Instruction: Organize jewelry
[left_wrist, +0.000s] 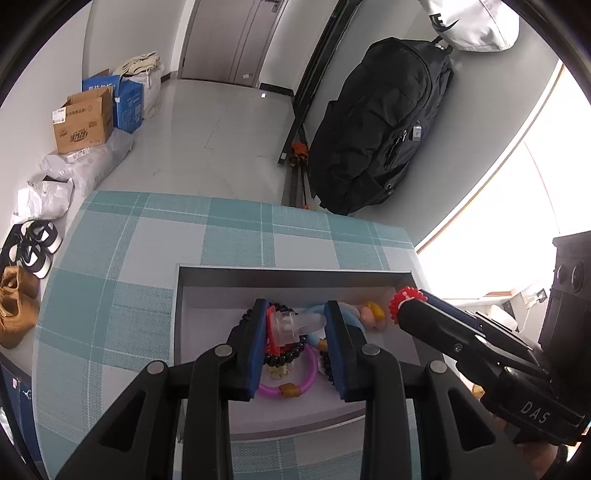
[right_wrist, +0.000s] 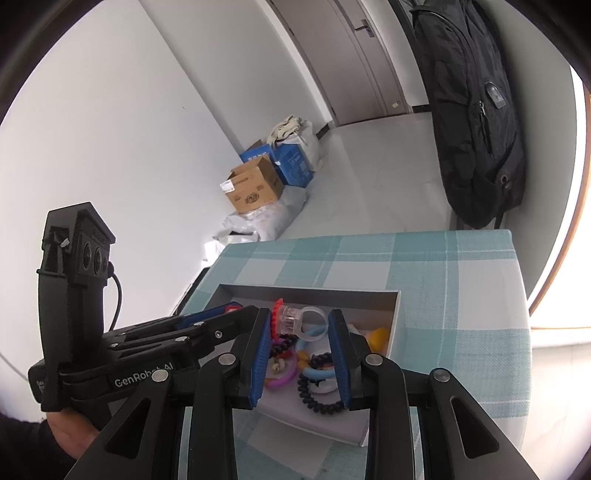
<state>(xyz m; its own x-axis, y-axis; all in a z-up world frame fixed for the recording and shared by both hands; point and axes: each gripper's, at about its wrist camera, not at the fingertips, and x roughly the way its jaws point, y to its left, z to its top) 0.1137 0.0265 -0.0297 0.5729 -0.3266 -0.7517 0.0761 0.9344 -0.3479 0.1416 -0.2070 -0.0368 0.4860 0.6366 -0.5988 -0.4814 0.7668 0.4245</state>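
Scene: we see a shallow grey box (left_wrist: 207, 280) on a table with a teal checked cloth (left_wrist: 122, 258), jewelry heaped inside.

Left gripper (left_wrist: 297, 321): we read its jaws as pinching a clear plastic ring with a red frilled top (left_wrist: 286, 325); the ring lies crosswise in the gap, red end against the left pad, clear band toward the right pad. It hangs above the box so the ring can be set down among the rest.

Right gripper (right_wrist: 301, 323): its jaws hold a second clear ring with a red frilled top (right_wrist: 295, 319) in the same way. In the left wrist view, that red frill shows at the tips, over the box's right wall.

Jewelry in box: a black bead bracelet (left_wrist: 284, 356), a pink bangle (left_wrist: 295, 386), a black coil hair tie (right_wrist: 317, 400), a light blue ring-shaped piece (right_wrist: 314, 373) and a yellow and peach charm (left_wrist: 371, 314) lie loosely tangled.

Grip logic: we judge the sideways pinch keeps each round ring from rolling out.

Step in hand: we judge both rings are about to go into the box.

Risk: the 2 grippers work close together; a snag on the bracelets seems possible.
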